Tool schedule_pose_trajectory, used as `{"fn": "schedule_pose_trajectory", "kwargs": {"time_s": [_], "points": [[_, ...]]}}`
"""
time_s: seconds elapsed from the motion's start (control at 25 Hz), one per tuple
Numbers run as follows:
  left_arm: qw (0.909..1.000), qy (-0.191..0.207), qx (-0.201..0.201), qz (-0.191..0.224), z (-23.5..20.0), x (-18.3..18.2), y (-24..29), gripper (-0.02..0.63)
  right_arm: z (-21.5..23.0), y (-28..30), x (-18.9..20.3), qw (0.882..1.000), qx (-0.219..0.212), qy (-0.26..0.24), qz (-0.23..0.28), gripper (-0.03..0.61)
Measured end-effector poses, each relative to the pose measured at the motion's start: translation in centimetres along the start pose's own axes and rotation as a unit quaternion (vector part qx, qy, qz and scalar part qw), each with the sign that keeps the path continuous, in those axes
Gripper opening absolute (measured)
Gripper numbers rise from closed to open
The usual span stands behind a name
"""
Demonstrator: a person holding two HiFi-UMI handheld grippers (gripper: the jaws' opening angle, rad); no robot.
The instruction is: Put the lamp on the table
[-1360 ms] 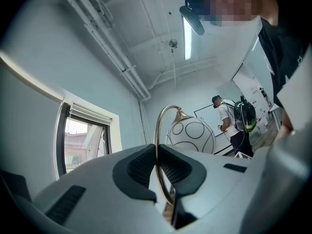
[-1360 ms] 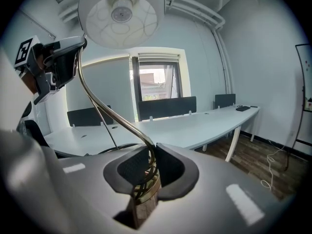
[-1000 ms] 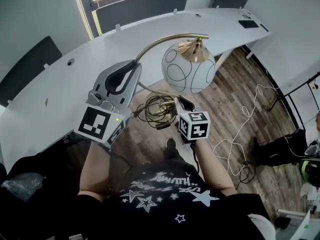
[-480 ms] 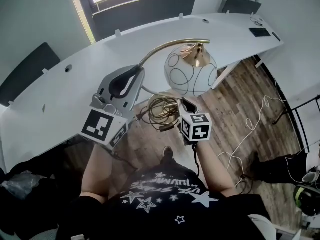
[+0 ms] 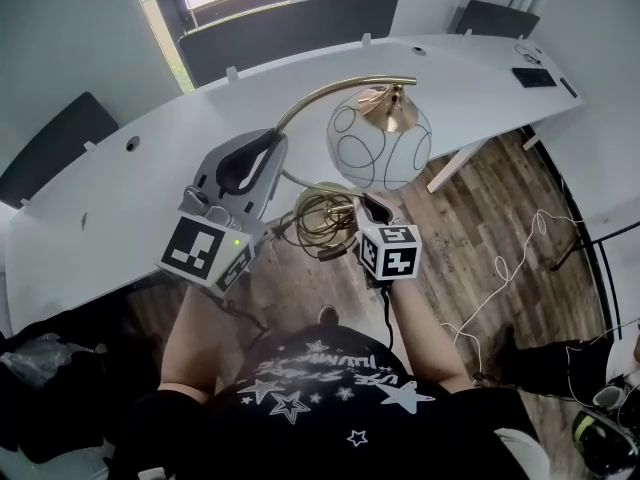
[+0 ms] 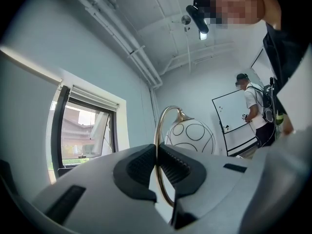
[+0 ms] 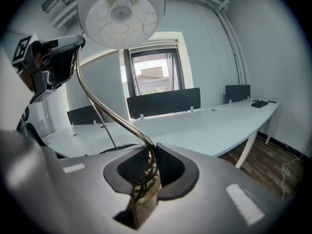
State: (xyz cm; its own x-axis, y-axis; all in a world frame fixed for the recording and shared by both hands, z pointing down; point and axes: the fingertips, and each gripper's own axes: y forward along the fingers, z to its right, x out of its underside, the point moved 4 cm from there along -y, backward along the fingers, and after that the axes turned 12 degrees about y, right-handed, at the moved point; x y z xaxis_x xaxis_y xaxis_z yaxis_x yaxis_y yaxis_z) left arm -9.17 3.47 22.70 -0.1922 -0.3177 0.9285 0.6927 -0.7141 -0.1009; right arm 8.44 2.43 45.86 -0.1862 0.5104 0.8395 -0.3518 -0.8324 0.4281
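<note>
The lamp has a white globe shade (image 5: 378, 148) with black rings, a brass cap and an arched brass neck (image 5: 330, 90). I carry it in the air in front of the white curved table (image 5: 130, 183). My left gripper (image 5: 268, 140) is shut on the neck, seen as a thin brass arc between the pads (image 6: 157, 155), with the shade (image 6: 191, 136) beyond. My right gripper (image 5: 358, 205) is shut on the lamp's lower stem (image 7: 148, 172), where the coiled cord (image 5: 320, 218) bunches. From there the shade (image 7: 121, 11) hangs overhead and the table (image 7: 204, 128) lies just ahead.
Black chairs (image 5: 285, 20) stand behind the table and another (image 5: 55, 138) at its left end. A dark flat item (image 5: 533, 76) lies on its far right. White cables (image 5: 505, 268) trail over the wooden floor. A person (image 6: 254, 106) stands by a whiteboard.
Both grippers and the lamp have travelled together beside the table, which has shifted in the view. Both grips look unchanged.
</note>
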Motion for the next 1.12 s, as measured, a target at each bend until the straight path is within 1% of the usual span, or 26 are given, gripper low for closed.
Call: {"fn": "schedule_pose_trajectory", "kwargs": {"time_s": [0.24,0.36,0.44,0.56,0.64,0.72,0.88,1.12], "points": [[0.9999,0.0,-0.013,-0.004,0.7,0.1,1.5,0.035,1.9,0.6,-1.0,1.0,-0.016,0.006,-0.002,0.043],[0.9998,-0.002,-0.018,-0.009,0.6,0.4,2.2,0.035,2.6,1.2,-1.4,1.0,-0.017,0.005,-0.002,0.044],[0.9998,0.0,-0.019,-0.012,0.9,0.7,2.5,0.035,2.9,1.4,-1.1,1.0,-0.018,0.005,-0.006,0.043],[0.9998,0.005,-0.018,0.0,1.6,0.9,2.9,0.035,3.4,1.4,-0.4,1.0,-0.022,0.005,-0.012,0.044],[0.9999,0.006,-0.012,-0.003,1.5,1.3,3.6,0.035,3.8,1.8,-0.3,1.0,-0.02,0.006,-0.017,0.044],[0.9999,0.002,-0.006,-0.012,0.8,2.2,4.6,0.035,4.3,2.9,-0.7,1.0,-0.015,0.006,-0.019,0.044],[0.9999,-0.007,0.0,-0.01,-1.4,4.0,6.7,0.035,4.9,5.3,-1.6,1.0,-0.003,0.009,-0.023,0.044],[0.9998,-0.001,0.015,-0.01,-3.6,5.3,9.6,0.035,5.9,7.9,-3.5,1.0,0.009,0.005,-0.021,0.043]]}}
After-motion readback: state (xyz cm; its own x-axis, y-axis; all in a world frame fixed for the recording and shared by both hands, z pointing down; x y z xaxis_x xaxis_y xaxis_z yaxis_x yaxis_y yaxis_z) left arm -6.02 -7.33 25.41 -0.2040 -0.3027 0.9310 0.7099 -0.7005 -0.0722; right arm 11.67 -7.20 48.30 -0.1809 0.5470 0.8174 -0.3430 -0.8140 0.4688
